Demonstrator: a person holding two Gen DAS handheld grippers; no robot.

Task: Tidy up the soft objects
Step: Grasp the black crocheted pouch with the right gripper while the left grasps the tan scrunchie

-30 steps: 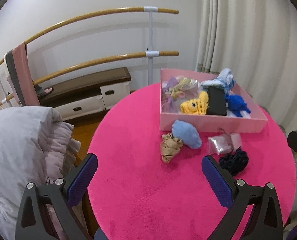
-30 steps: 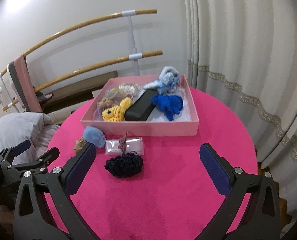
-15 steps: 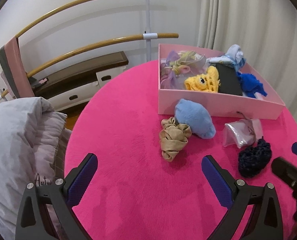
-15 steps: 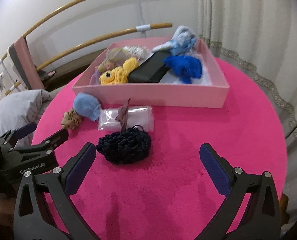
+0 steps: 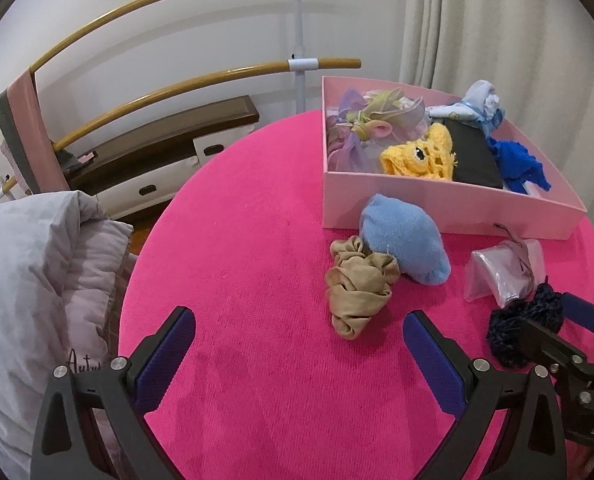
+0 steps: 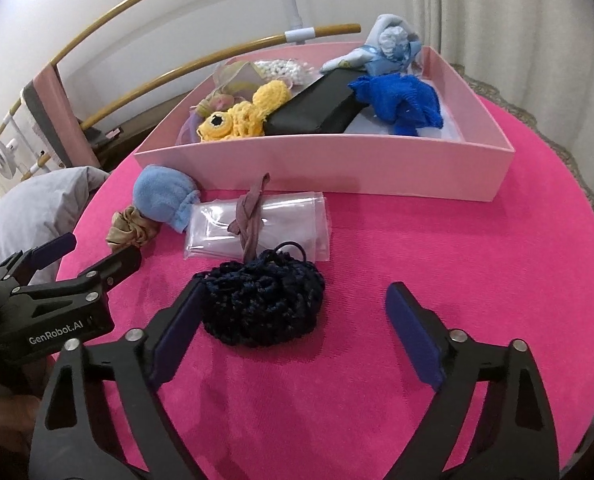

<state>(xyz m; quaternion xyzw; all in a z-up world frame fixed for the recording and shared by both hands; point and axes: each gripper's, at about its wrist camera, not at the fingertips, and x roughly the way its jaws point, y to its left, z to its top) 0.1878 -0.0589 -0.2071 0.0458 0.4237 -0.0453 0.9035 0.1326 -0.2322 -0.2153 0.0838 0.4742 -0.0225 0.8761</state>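
Note:
A navy crochet piece (image 6: 261,304) lies on the round pink table (image 6: 457,264), between the fingers of my right gripper (image 6: 295,294). Its jaws are closing; the left pad is at the yarn, the right pad still stands clear. Behind it lie a clear bag tied with a ribbon (image 6: 281,224), a light blue plush (image 6: 161,196) and a tan scrunchie (image 6: 131,230). My left gripper (image 5: 297,320) is open over bare table, with the tan scrunchie (image 5: 357,292) just ahead. The pink box (image 5: 437,208) holds a yellow crochet toy, a black case, blue cloth and other soft items.
A grey duvet (image 5: 37,272) is heaped off the table's left edge. Wooden barre rails (image 5: 177,84) and a low bench (image 5: 169,140) run along the wall behind. Curtains (image 6: 517,20) hang at the right. My right gripper (image 5: 561,322) shows at the left wrist view's right edge.
Both grippers have come down and closer to the table. The right gripper's jaws have narrowed around the navy crochet piece. The left gripper now faces the tan scrunchie.

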